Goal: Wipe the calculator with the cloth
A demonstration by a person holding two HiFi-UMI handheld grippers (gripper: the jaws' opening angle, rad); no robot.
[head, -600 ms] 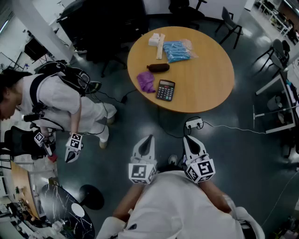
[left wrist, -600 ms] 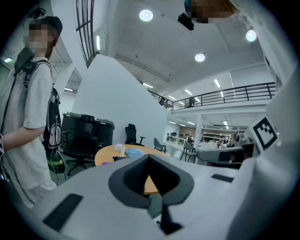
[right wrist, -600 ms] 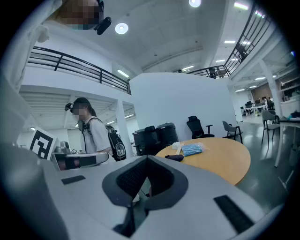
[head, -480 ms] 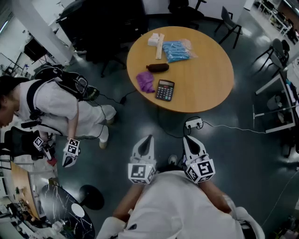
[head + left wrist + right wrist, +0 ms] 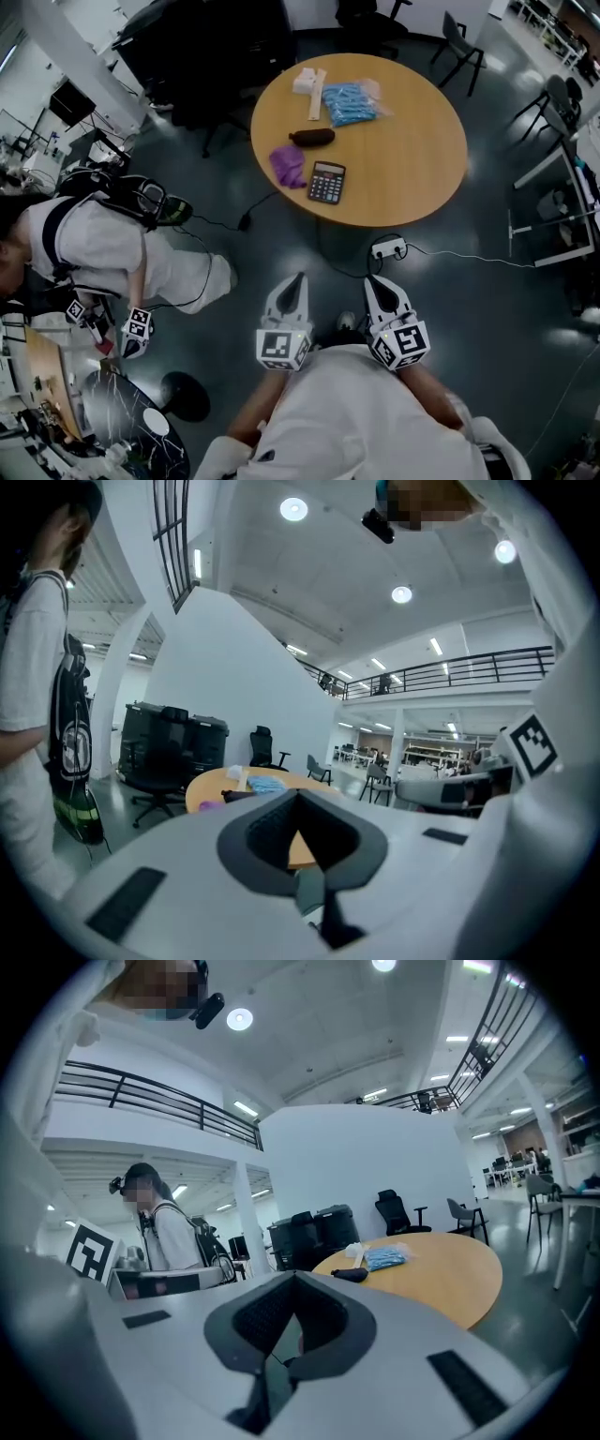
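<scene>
On the round wooden table (image 5: 412,159) lies a black calculator (image 5: 326,182) near the edge that faces me. A crumpled purple cloth (image 5: 289,165) lies just left of it. My left gripper (image 5: 294,286) and right gripper (image 5: 379,286) are held close to my body, well short of the table, side by side. Both are shut with nothing between the jaws. In the left gripper view the table (image 5: 211,785) shows far ahead past the shut gripper (image 5: 298,841); the right gripper view shows the table (image 5: 441,1274) beyond its shut gripper (image 5: 292,1321).
A dark pouch (image 5: 312,137), a blue packet (image 5: 350,102) and a white package (image 5: 310,81) lie further back on the table. A power strip (image 5: 389,248) with cable lies on the floor before me. Another person (image 5: 103,253) with grippers stands at left. Chairs (image 5: 461,47) stand beyond the table.
The person at left has moved down and leftward in the head view, bending lower. My two grippers have stayed where they were, shut.
</scene>
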